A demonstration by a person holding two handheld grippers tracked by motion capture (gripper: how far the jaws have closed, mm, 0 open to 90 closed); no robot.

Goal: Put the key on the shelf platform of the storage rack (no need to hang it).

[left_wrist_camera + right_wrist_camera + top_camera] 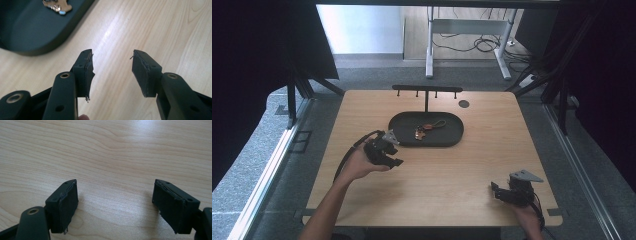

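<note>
Wooden table [452, 175] carried, from left to right, the left gripper [396, 161], a black tray [452, 140] with a hook rack [427, 90] behind it, and the right gripper [495, 190] near the front right corner. Left jaws stood about half open over bare wood just in front of the tray, holding nothing; right jaws stood wide, also empty. One keyring [428, 128] lay in the tray's middle, its keys [57, 6] glinting in the left gripper view. Judged risk: coming in low, the jaws could catch the tray rim and shove the tray, or pinch only the strap (thin and floppy) so the keys swung loose. Counted: two grippers, one tray, one rack, one keyring.
</note>
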